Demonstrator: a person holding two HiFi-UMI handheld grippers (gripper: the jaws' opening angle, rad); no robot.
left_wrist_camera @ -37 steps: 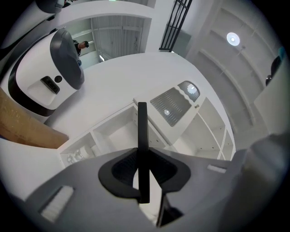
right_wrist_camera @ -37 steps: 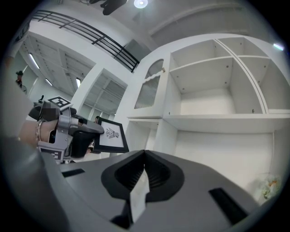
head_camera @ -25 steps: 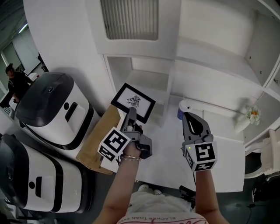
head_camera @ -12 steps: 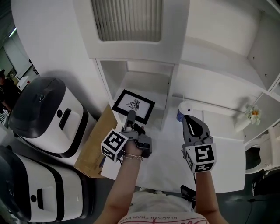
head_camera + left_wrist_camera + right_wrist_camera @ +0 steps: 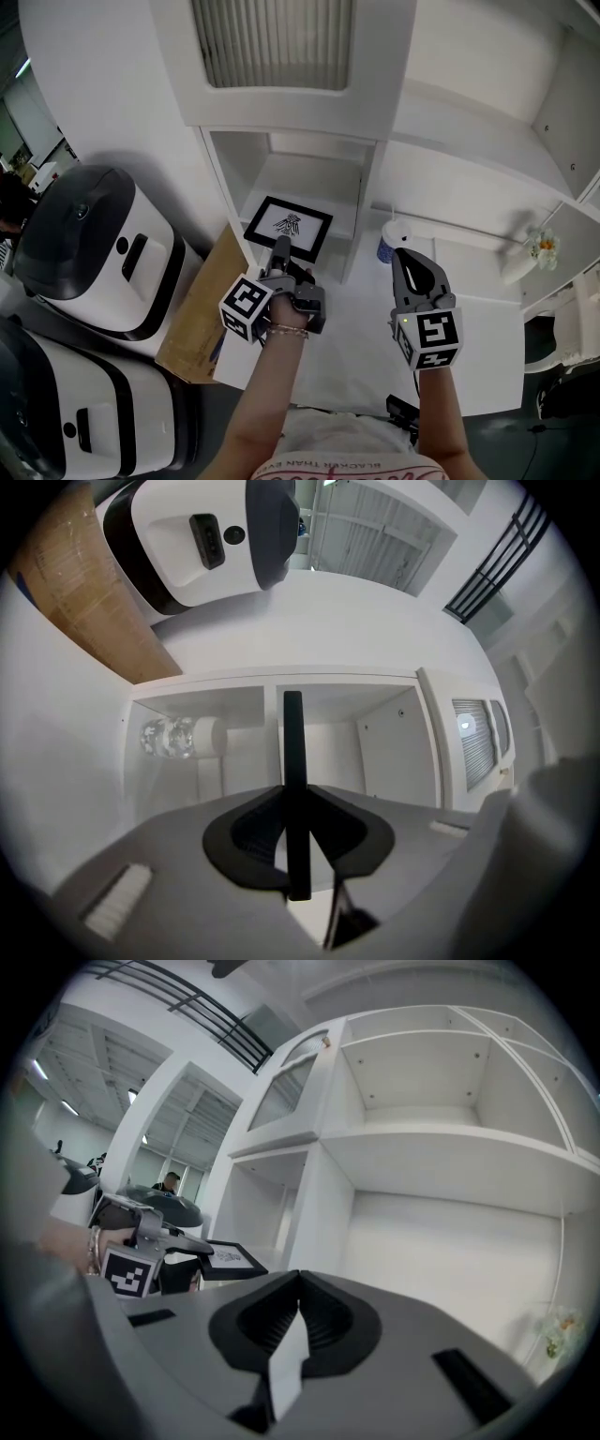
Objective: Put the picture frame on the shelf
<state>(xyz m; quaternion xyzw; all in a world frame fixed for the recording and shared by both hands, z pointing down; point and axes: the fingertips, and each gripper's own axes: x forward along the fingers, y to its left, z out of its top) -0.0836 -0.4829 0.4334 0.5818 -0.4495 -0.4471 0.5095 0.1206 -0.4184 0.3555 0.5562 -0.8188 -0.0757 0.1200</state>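
In the left gripper view the frame [image 5: 292,742] is seen edge-on, clamped between the narrow-set jaws of the left gripper [image 5: 293,803]. In the head view it is held face up just ahead of that gripper, at the mouth of a shelf [image 5: 314,183] compartment. The right gripper [image 5: 300,1279] is seen well to its right, jaws closed on nothing.

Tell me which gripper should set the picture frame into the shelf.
Left. The left gripper grips the picture frame by its edge, right before the open shelf compartment. The right gripper is shut, empty, and off to the side.
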